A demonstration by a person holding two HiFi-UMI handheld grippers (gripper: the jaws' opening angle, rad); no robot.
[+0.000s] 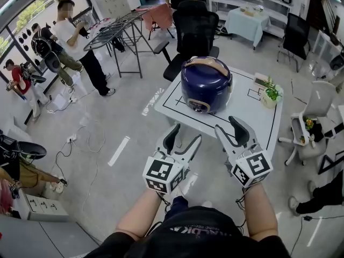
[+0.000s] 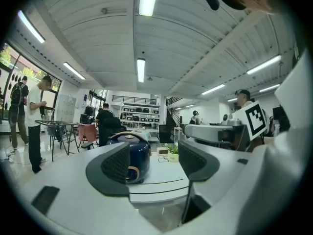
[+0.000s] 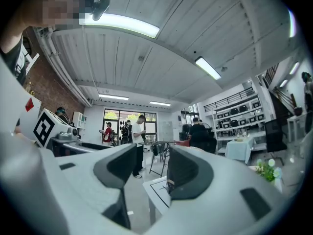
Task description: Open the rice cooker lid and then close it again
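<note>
The person is holding the left gripper (image 1: pixel 185 134) and right gripper (image 1: pixel 228 125) near the table (image 1: pixel 252 109), both gaping wide and empty. The rice cooker (image 1: pixel 206 85) is sitting beyond them, lid (image 1: pixel 204 64) down (apparently untouched). Opening is only starting, and next comes reaching for the lid's release.

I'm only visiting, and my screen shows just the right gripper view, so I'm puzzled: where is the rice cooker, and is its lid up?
Observer: The head view shows a dark blue rice cooker sitting on the white table, with its lid down.
Visitor: Is the other claw touching it?
Observer: No. The left claw is open and empty, and it is clear of the cooker.
</note>
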